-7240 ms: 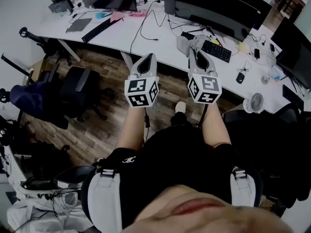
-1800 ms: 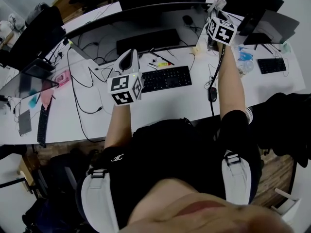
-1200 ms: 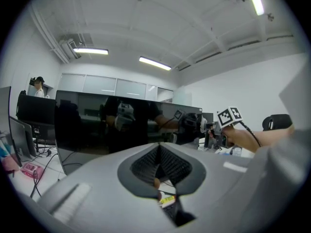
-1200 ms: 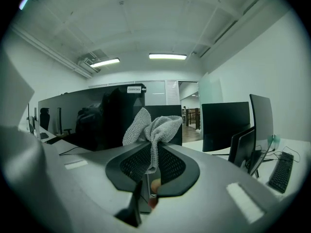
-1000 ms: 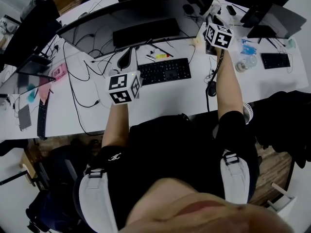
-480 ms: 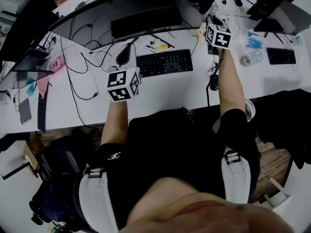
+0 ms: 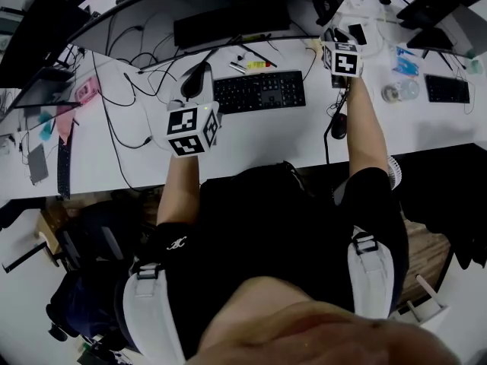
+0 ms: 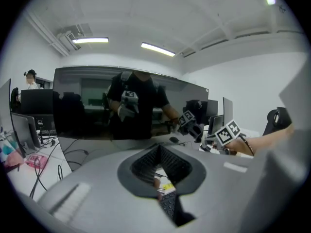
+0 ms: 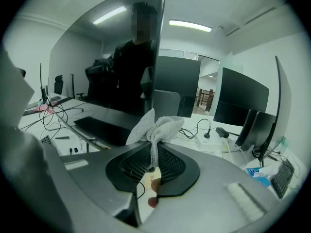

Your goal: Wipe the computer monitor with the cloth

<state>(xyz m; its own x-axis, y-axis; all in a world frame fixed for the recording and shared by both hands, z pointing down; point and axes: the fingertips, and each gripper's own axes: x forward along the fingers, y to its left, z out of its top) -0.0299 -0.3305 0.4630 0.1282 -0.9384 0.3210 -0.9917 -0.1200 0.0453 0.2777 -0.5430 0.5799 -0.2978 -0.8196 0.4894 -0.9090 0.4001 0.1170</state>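
A wide curved dark monitor (image 7: 190,6) stands along the back of the white desk (image 7: 259,139). It fills the left gripper view (image 8: 121,101), and its screen reflects the person. In the right gripper view the monitor's right edge (image 9: 141,67) stands close ahead on the left. My right gripper (image 9: 153,160) is shut on a grey knitted cloth (image 9: 155,125) that sticks up from the jaws. It hovers by the monitor's right end (image 7: 332,36). My left gripper (image 7: 196,82) hangs over the desk left of the keyboard, its jaws shut (image 8: 158,155) with nothing between them.
A black keyboard (image 7: 259,91) lies before the monitor, another (image 7: 228,27) under it. A mouse (image 7: 338,125) sits near the right forearm. Loose cables (image 7: 122,120) cross the desk's left part. More monitors (image 7: 434,14) and small items crowd the right side.
The person has turned from the floor to the desk. Over the last second the right gripper holds the cloth near the monitor's right end, and the monitor has slid up in view.
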